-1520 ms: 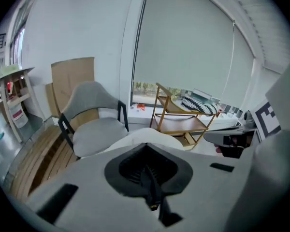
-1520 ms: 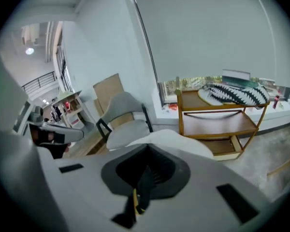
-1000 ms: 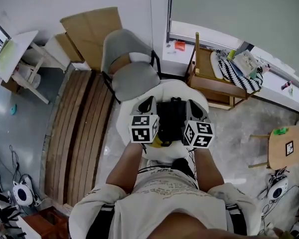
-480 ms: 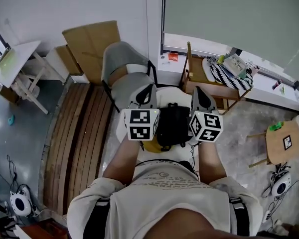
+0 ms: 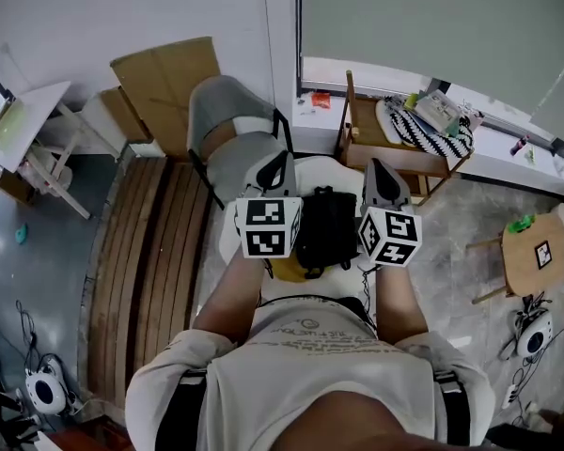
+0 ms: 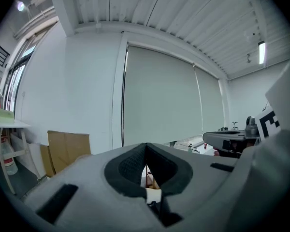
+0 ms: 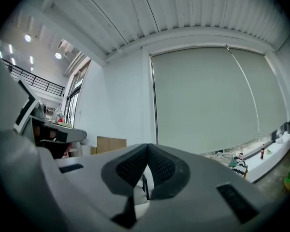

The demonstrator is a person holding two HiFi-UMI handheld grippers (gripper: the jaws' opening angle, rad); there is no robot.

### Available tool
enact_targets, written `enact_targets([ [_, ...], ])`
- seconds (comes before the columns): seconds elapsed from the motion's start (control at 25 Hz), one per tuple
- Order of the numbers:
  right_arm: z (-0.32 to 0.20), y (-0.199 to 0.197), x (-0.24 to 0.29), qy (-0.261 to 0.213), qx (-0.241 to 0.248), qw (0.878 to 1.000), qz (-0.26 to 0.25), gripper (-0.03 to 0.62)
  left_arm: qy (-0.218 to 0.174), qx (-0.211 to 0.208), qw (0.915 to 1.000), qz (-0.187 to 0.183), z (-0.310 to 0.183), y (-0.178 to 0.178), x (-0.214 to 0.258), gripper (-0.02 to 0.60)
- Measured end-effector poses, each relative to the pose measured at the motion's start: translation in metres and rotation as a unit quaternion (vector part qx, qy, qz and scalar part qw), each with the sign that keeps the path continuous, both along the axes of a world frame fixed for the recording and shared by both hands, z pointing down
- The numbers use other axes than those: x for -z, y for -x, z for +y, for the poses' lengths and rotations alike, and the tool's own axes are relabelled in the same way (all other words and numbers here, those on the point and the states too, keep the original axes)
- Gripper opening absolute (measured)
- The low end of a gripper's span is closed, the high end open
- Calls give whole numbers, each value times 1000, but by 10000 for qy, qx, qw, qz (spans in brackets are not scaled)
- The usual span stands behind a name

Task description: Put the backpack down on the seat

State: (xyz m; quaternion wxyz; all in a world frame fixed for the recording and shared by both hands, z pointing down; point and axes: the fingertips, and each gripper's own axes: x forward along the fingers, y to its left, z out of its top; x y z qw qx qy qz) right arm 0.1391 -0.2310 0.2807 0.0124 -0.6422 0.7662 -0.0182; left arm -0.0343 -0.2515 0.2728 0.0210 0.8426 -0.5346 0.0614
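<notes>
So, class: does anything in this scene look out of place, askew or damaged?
Nothing looks spilled or broken. The black backpack hangs between the shut left gripper and right gripper, not yet down on the white seat. Flattened cardboard leans against the wall behind the grey chair.

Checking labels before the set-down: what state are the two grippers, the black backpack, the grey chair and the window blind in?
Left gripper: jaws closed, apparently on a backpack strap.
Right gripper: jaws closed, apparently on a strap too.
Black fabric backpack: held between both grippers, not set down.
Grey shell chair: upright, nothing on its seat.
Pale roller blind: drawn down.
</notes>
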Motion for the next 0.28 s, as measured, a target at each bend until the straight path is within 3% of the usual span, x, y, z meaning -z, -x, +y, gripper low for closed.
enact_targets([
  [0.28,1,0,-5,-23,130,9999,-54,26,43,-35,10000,-62,-1,-7,-7,21],
])
